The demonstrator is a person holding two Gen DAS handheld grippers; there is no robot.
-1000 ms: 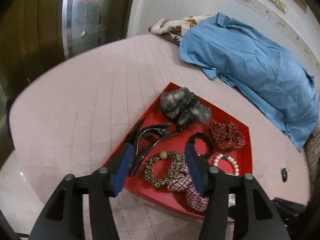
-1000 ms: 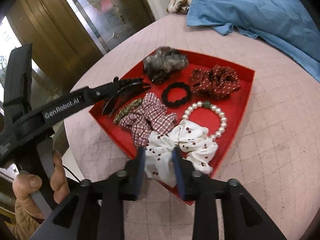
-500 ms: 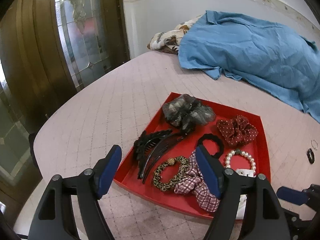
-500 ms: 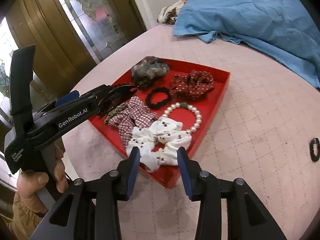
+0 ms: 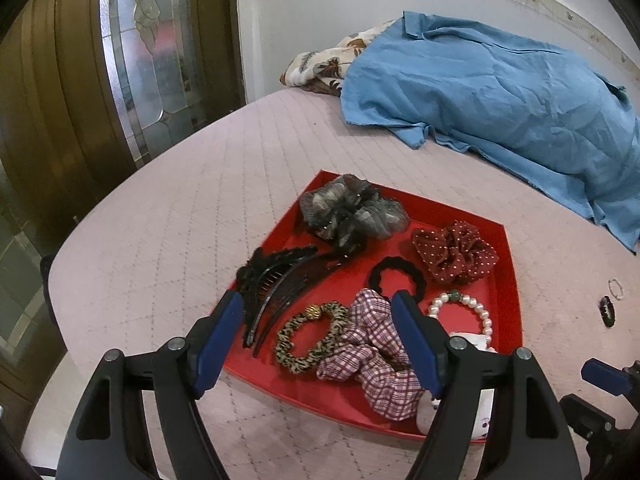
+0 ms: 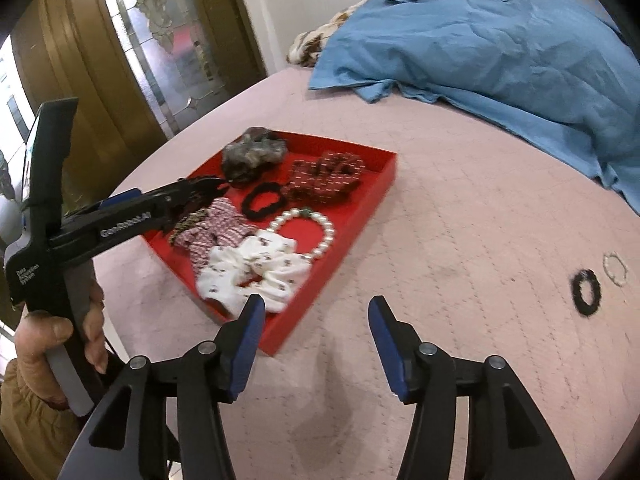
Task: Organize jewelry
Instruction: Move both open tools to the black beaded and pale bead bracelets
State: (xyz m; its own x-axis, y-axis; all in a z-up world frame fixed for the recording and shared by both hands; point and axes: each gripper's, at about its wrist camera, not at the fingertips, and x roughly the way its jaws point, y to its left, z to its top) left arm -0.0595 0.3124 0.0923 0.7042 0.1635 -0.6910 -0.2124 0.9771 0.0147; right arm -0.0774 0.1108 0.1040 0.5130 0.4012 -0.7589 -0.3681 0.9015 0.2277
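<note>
A red tray (image 5: 510, 280) (image 6: 360, 216) on the pink quilted table holds a grey scrunchie (image 5: 352, 212), a red dotted scrunchie (image 5: 456, 252), a black hair tie (image 5: 396, 276), a pearl bracelet (image 6: 326, 232), a plaid scrunchie (image 5: 372, 344), a leopard hair tie (image 5: 308, 336), black claw clips (image 5: 280, 284) and a white scrunchie (image 6: 256, 272). My left gripper (image 5: 320, 340) is open and empty above the tray's near edge. My right gripper (image 6: 314, 340) is open and empty over the table, right of the tray. A black hair tie (image 6: 586, 292) and a thin pale ring (image 6: 616, 270) lie loose on the table to the right.
A blue shirt (image 5: 500, 100) and a patterned cloth (image 5: 324, 64) lie at the back of the table. A wooden door with frosted glass (image 5: 132, 52) stands to the left. The left gripper's handle and the hand holding it (image 6: 60, 320) show in the right wrist view.
My right gripper let go of the white scrunchie, which now lies in the tray, opened wide and moved right over the table. My left gripper opened wider and drew back.
</note>
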